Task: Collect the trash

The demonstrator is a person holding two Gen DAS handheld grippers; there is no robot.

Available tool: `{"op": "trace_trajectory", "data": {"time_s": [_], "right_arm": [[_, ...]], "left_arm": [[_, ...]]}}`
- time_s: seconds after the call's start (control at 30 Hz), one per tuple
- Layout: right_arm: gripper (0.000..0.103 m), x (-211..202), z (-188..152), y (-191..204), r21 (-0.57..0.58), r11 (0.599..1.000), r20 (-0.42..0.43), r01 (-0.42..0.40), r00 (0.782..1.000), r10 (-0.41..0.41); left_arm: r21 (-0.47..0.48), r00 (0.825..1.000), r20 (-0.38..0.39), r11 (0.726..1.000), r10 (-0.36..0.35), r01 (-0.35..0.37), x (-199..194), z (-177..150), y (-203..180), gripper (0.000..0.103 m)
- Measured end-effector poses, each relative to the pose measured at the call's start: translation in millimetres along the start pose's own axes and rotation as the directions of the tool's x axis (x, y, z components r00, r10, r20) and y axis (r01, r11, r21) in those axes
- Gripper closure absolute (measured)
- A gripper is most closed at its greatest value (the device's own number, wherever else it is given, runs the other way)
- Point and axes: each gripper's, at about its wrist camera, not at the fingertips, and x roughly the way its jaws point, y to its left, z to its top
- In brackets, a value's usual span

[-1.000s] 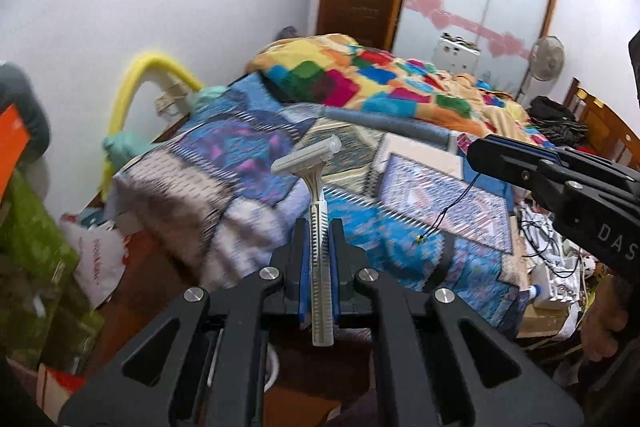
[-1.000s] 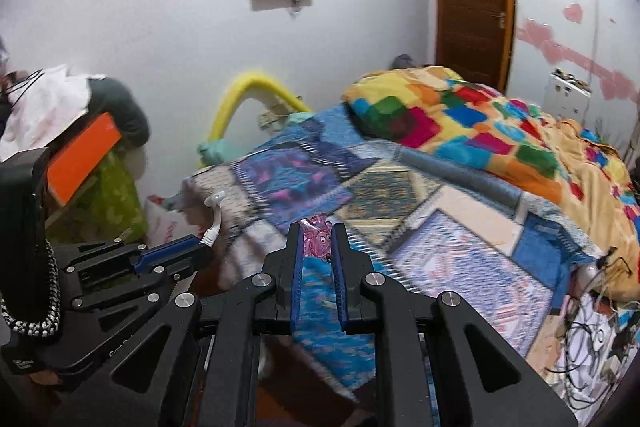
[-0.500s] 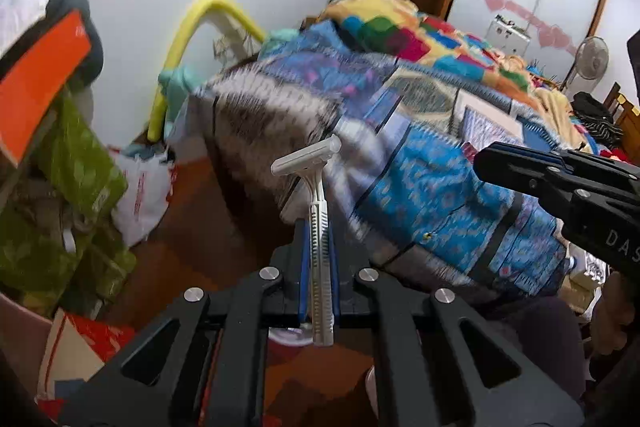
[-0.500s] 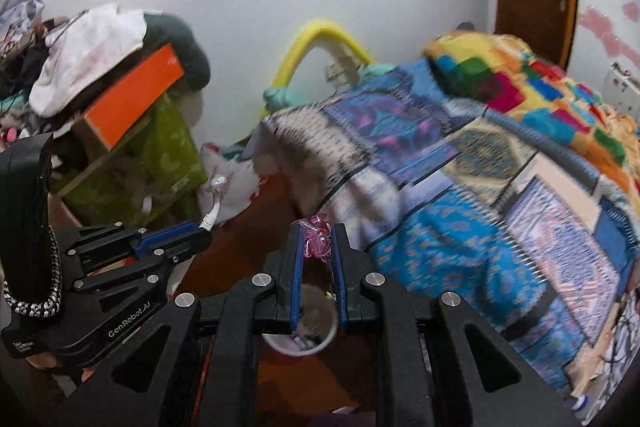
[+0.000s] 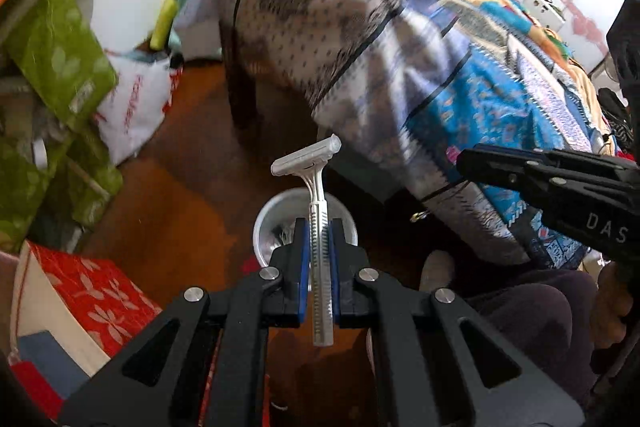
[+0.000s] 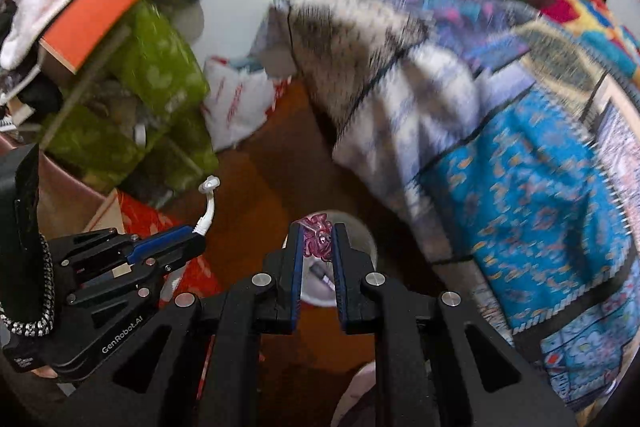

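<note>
1. Bed quilt (image 5: 460, 75) across the upper right; white bin (image 5: 267, 227) at frame centre.
2. Left claw (image 5: 319, 259) pinching a disposable razor (image 5: 318, 227) above the bin.
3. Right claw (image 6: 316, 251) pinching a pink wrapper (image 6: 317, 237) over it.
4. Carrying step, seemingly; next: release both squarely into the bin.

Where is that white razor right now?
The razor is clamped upright in the left hand-held gripper, head up, above a white bin on the wooden floor beside the bed.
</note>
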Motion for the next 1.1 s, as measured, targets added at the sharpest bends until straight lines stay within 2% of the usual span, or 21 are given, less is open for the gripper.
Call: {"op": "trace_trajectory", "data": {"time_s": [0.33,0.4,0.47,0.67,0.73,0.77,0.83,0.97,1.1], "right_arm": [[0.088,52.0,11.8,0.3,0.046,0.997,-0.131,-0.066,0.989,0.071],[0.077,60.6,13.8,-4.0,0.079,0.993,-0.166,-0.084,0.981,0.096],[0.064,62.2,14.3,-7.7,0.098,0.992,-0.164,-0.079,0.982,0.094],[0.063,46.6,12.2,-10.6,0.051,0.998,-0.126,-0.038,0.991,0.044],[0.063,38.2,11.0,-14.2,0.041,0.999,-0.103,-0.021,0.994,0.025],[0.063,33.6,10.0,-16.1,0.041,0.999,-0.091,-0.013,0.996,0.017],[0.063,22.9,6.3,-19.6,0.049,0.999,-0.067,-0.003,0.998,0.006],[0.063,-1.9,-1.6,-24.7,0.056,0.998,-0.014,0.024,1.000,-0.023],[0.063,-36.2,-11.6,-22.0,0.047,0.996,0.071,0.075,0.994,-0.078]], "left_arm": [[-0.056,0.996,-0.084,0.998,-0.010,0.006,40.3,2.2,12.7,0.095],[-0.053,0.996,-0.093,0.999,-0.016,0.011,44.2,5.6,11.1,0.095],[-0.049,0.995,-0.096,0.999,-0.011,0.007,48.5,9.0,8.6,0.095],[-0.044,0.996,-0.089,0.999,-0.007,0.003,57.3,21.6,2.0,0.095],[-0.048,0.995,-0.095,0.999,0.018,-0.023,61.0,26.3,0.0,0.086],[-0.051,0.995,-0.098,0.998,0.030,-0.035,61.8,28.0,-0.7,0.077],[-0.055,0.996,-0.088,0.998,0.027,-0.032,59.2,30.4,-2.3,0.074],[-0.040,0.997,-0.060,0.998,0.040,-0.042,42.7,34.2,-7.9,0.073],[0.010,0.998,0.008,0.998,0.068,-0.068,7.0,38.7,-21.1,0.073]]}}
